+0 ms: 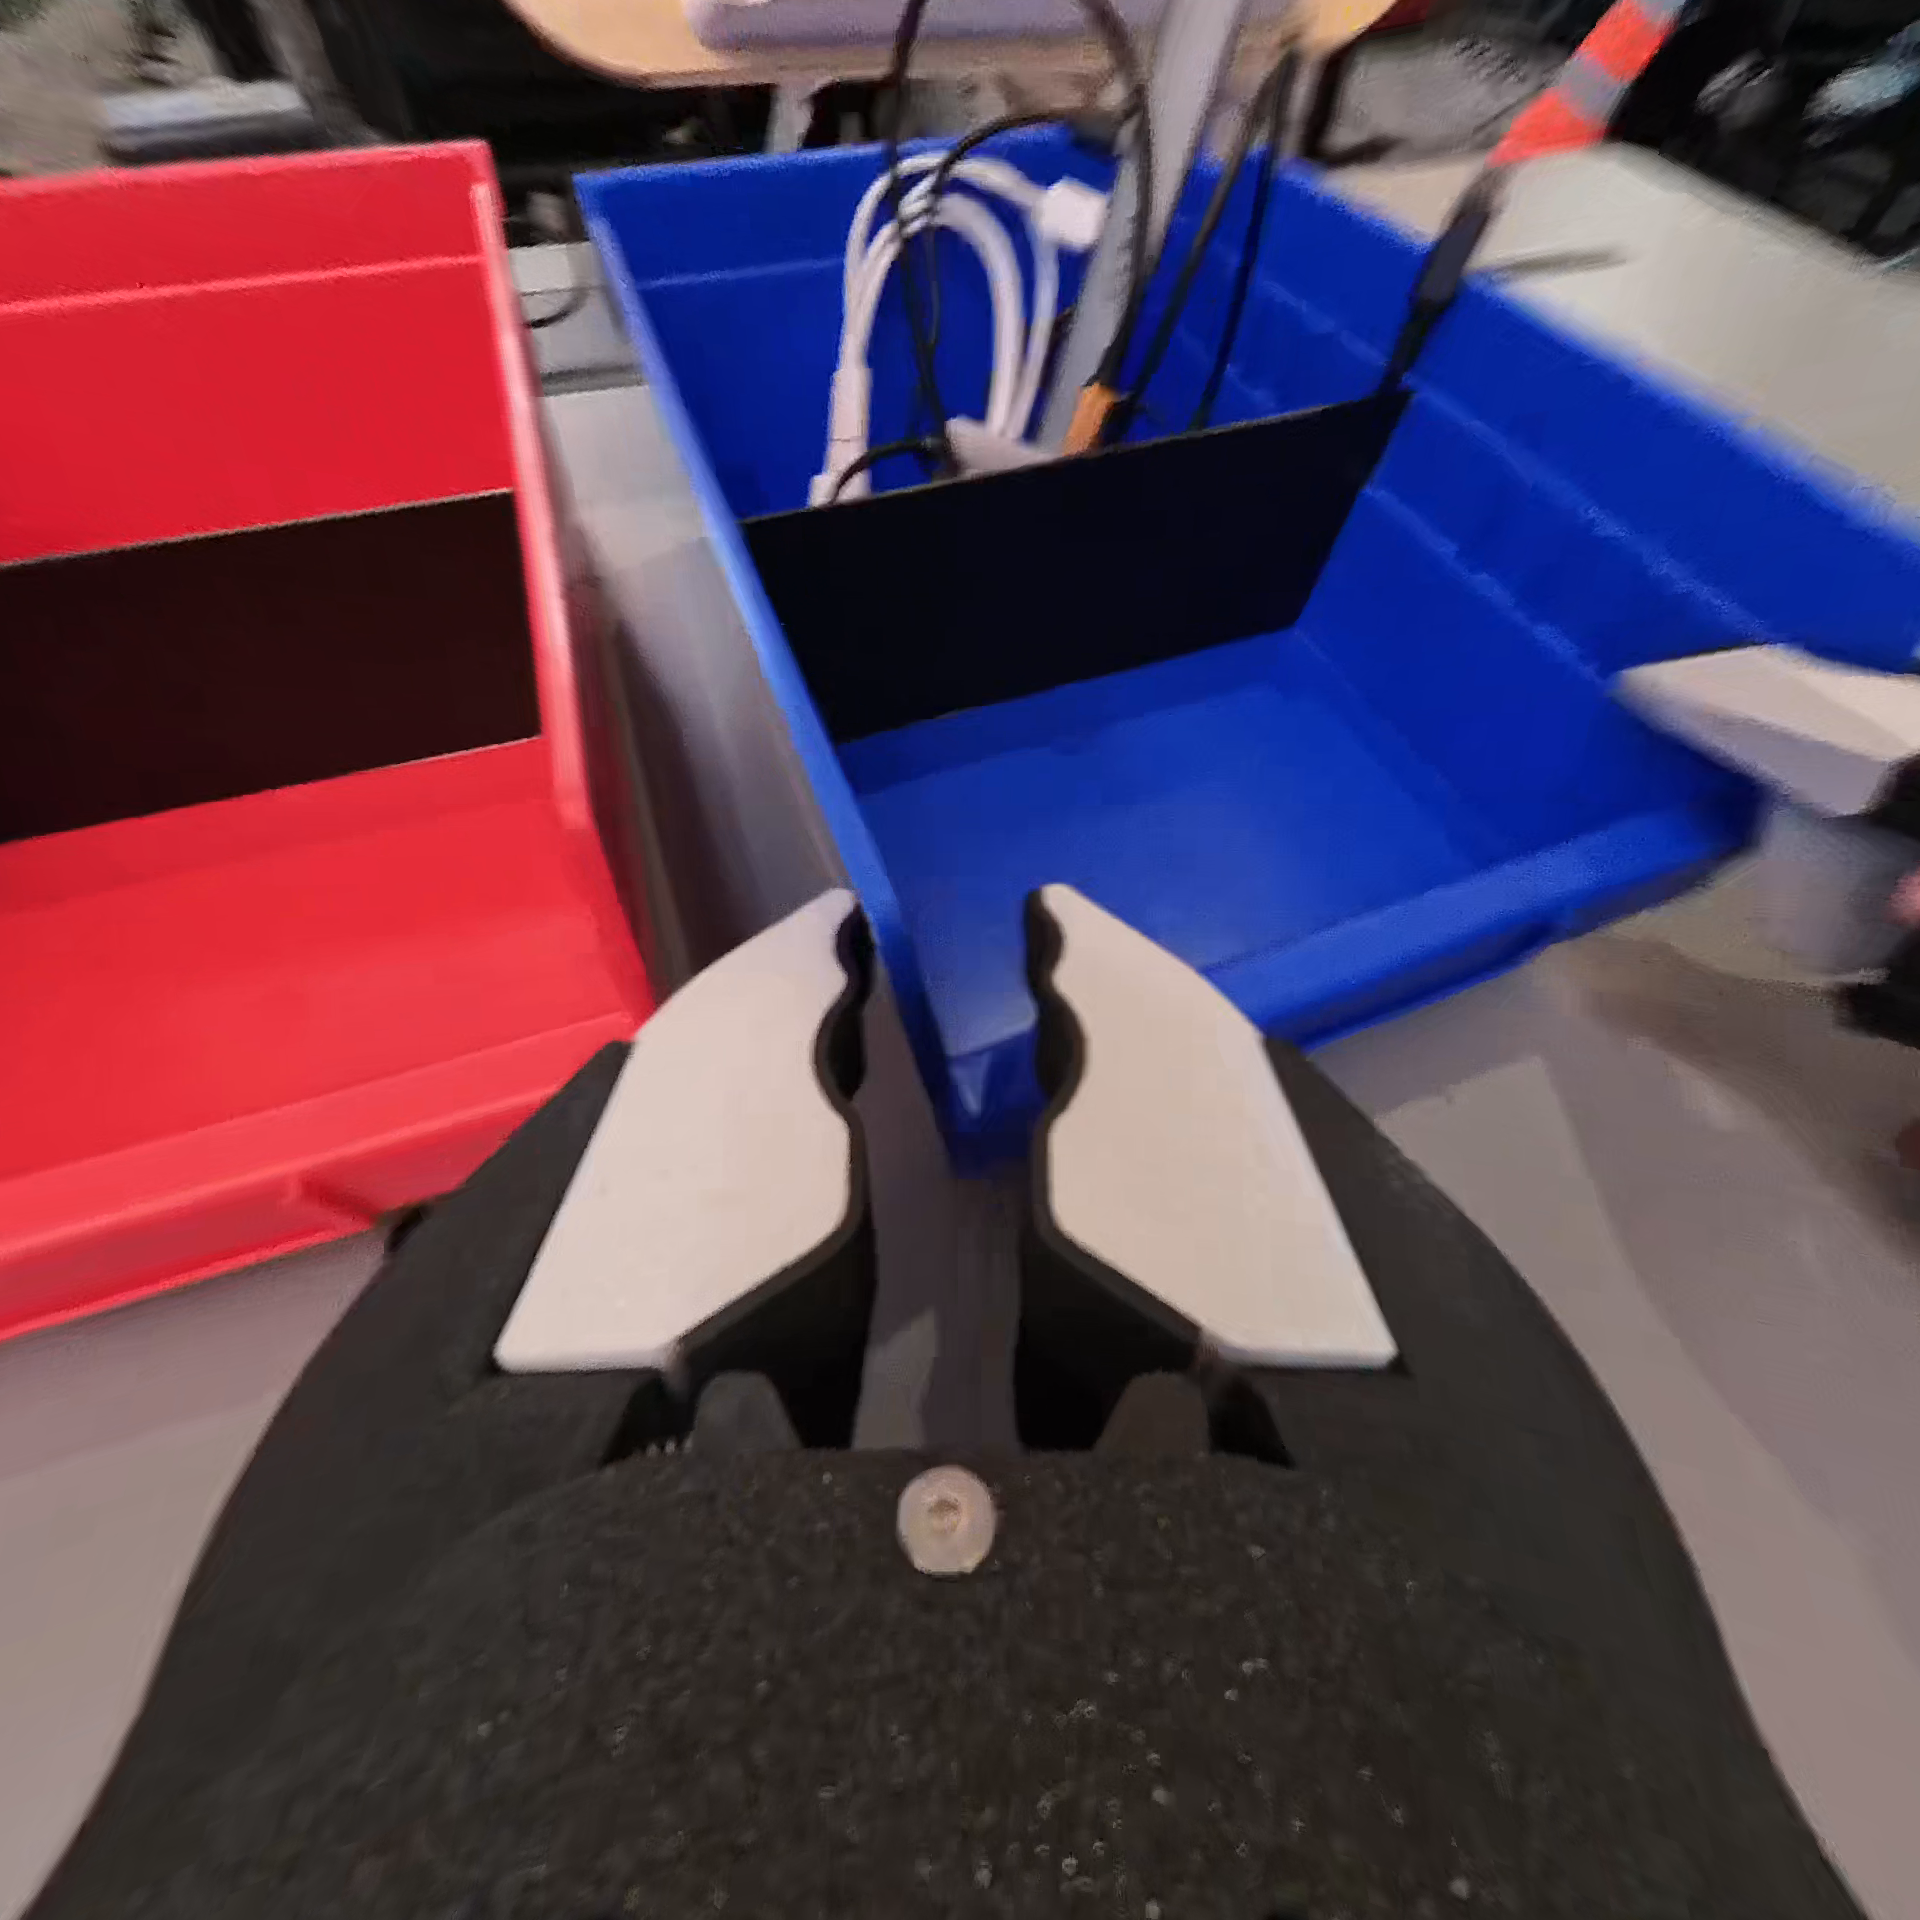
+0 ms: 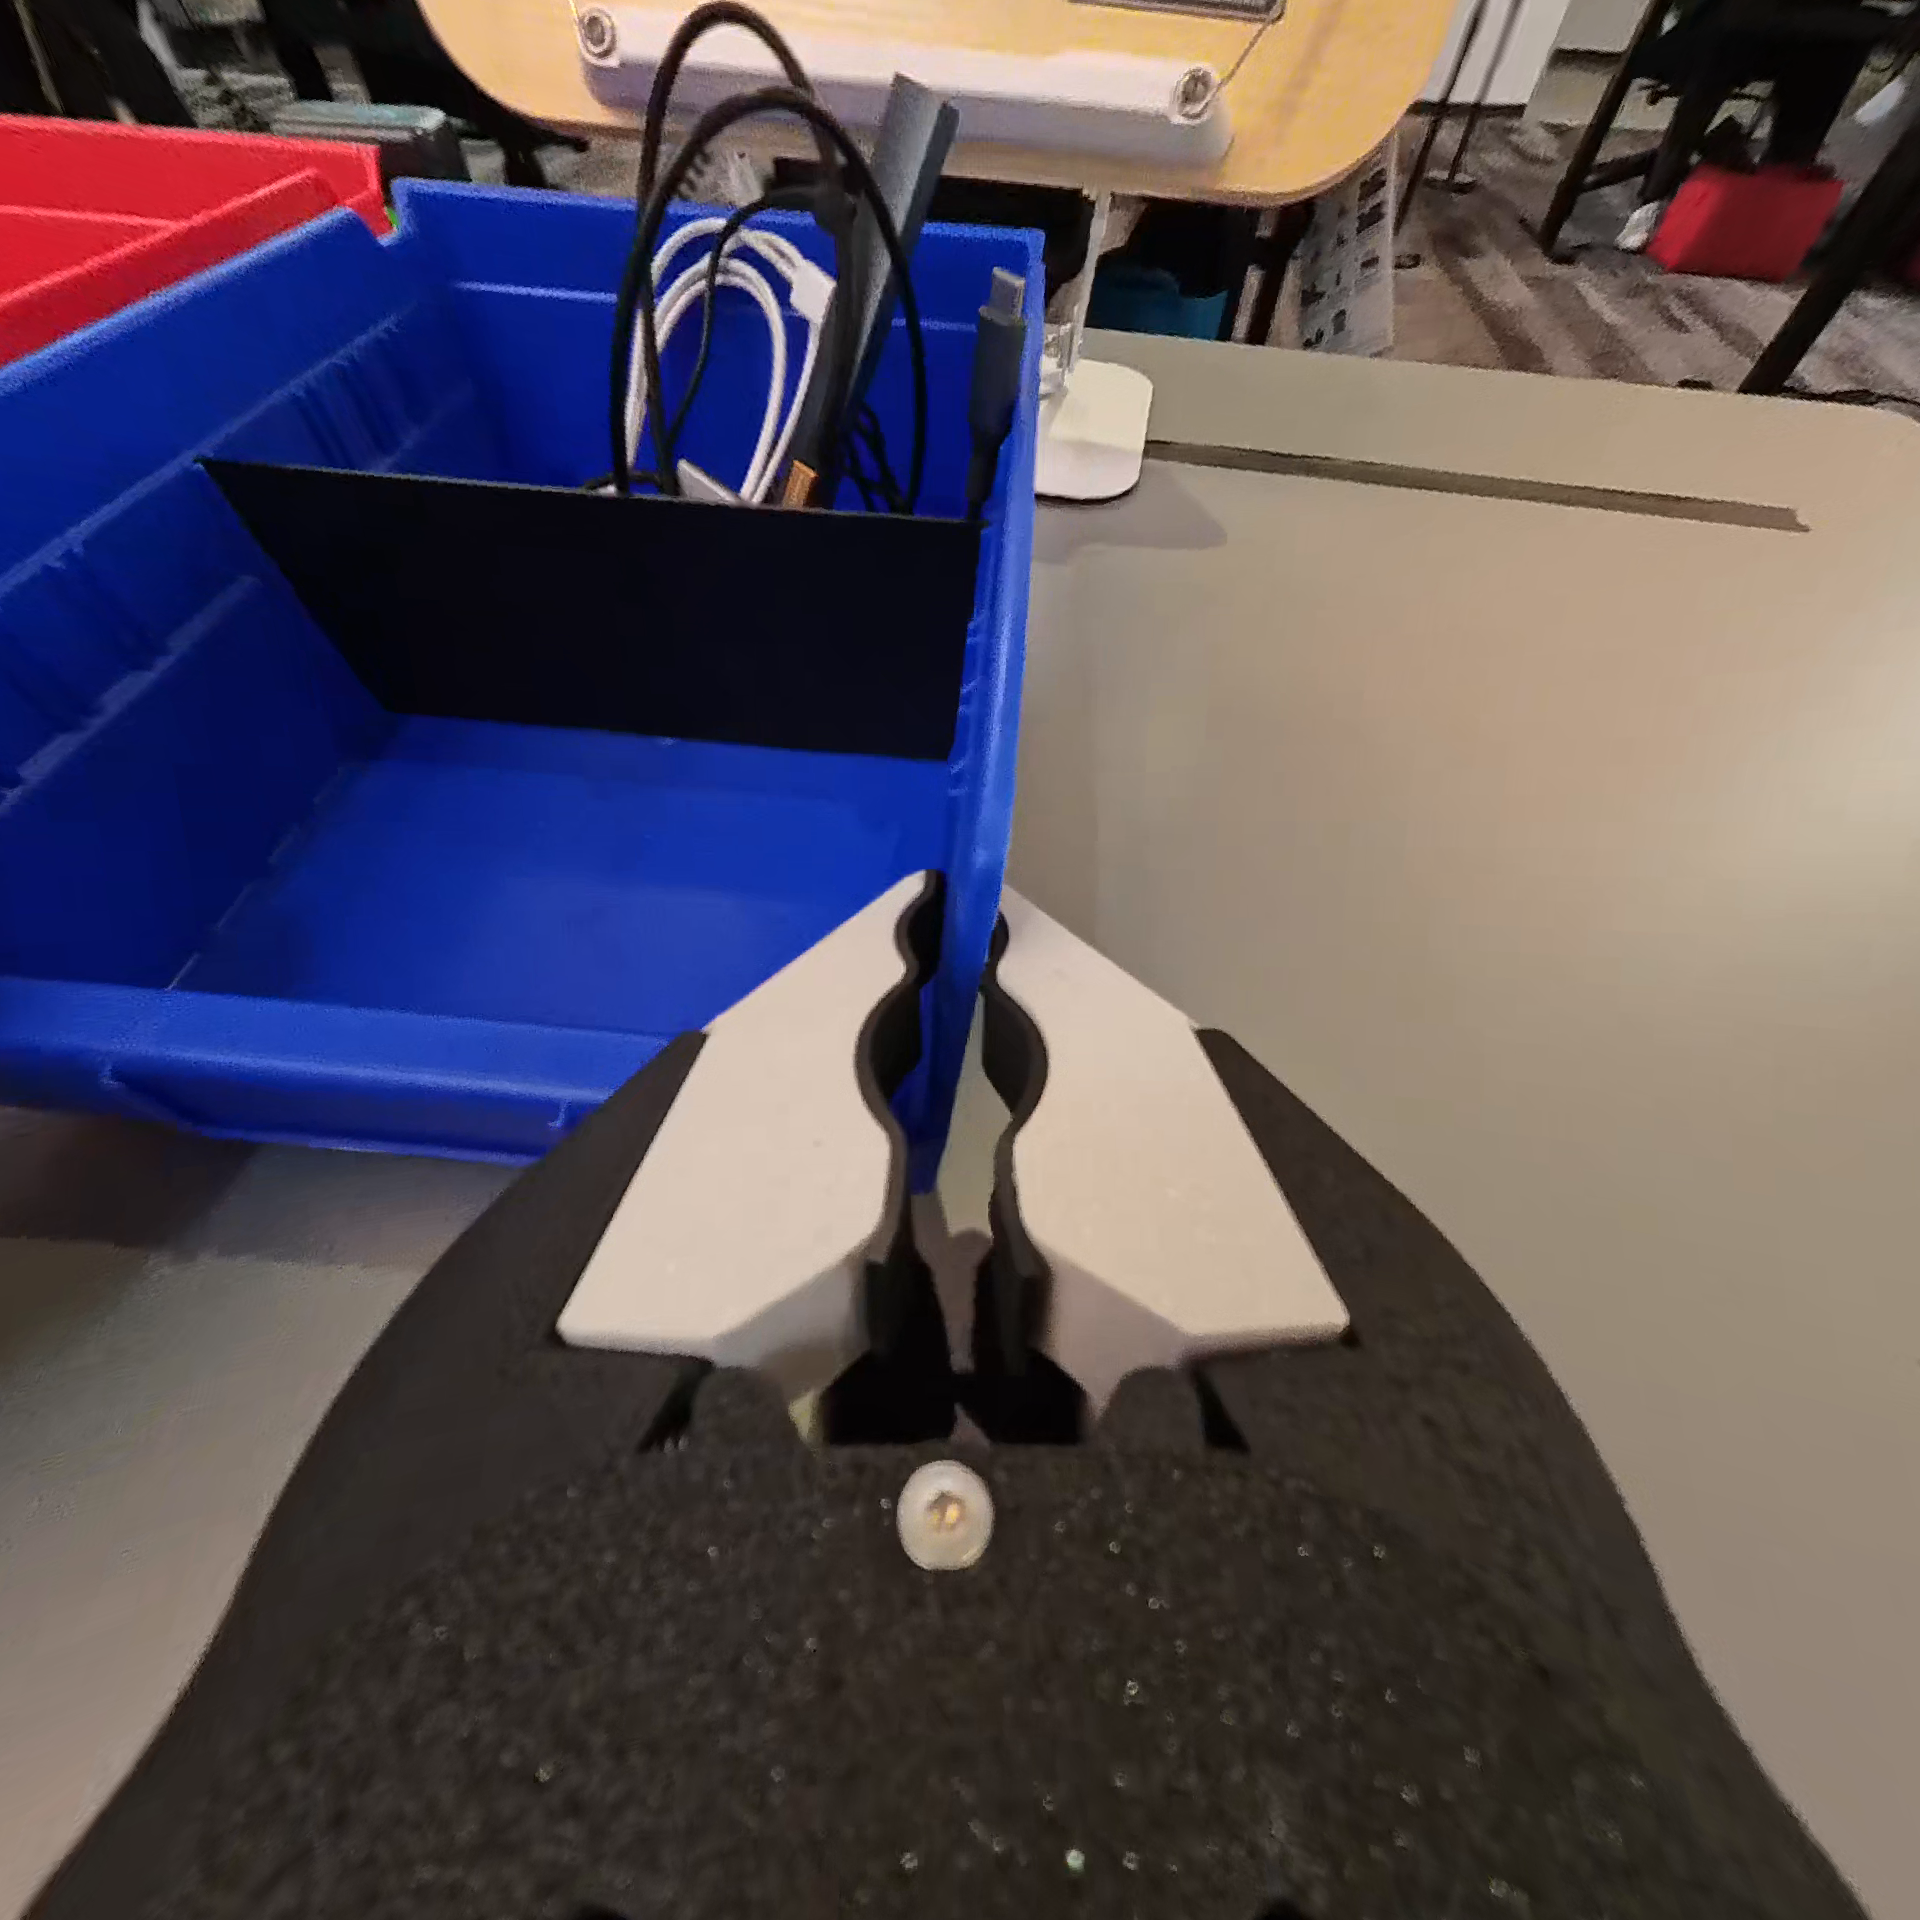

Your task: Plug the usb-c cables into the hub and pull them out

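Left gripper (image 1: pixel 945 914): fingers slightly parted, empty, above the blue bin's (image 1: pixel 1299 997) near-left corner. Right gripper (image 2: pixel 961 899): a narrow gap straddling the bin's right wall; whether it pinches the wall, I cannot tell. Near compartment bare. Beyond the black divider (image 2: pixel 644 603), white cable (image 2: pixel 748 312), black cables (image 2: pixel 727 135) and grey hub (image 2: pixel 904 166) stand bundled. Judgement: nothing plugged yet; all steps remain.

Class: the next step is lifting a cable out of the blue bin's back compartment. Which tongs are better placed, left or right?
Right, probably. The right tongs straddle the blue bin's right wall, in line with the grey cable standing against it. The left tongs sit at the opposite front corner.
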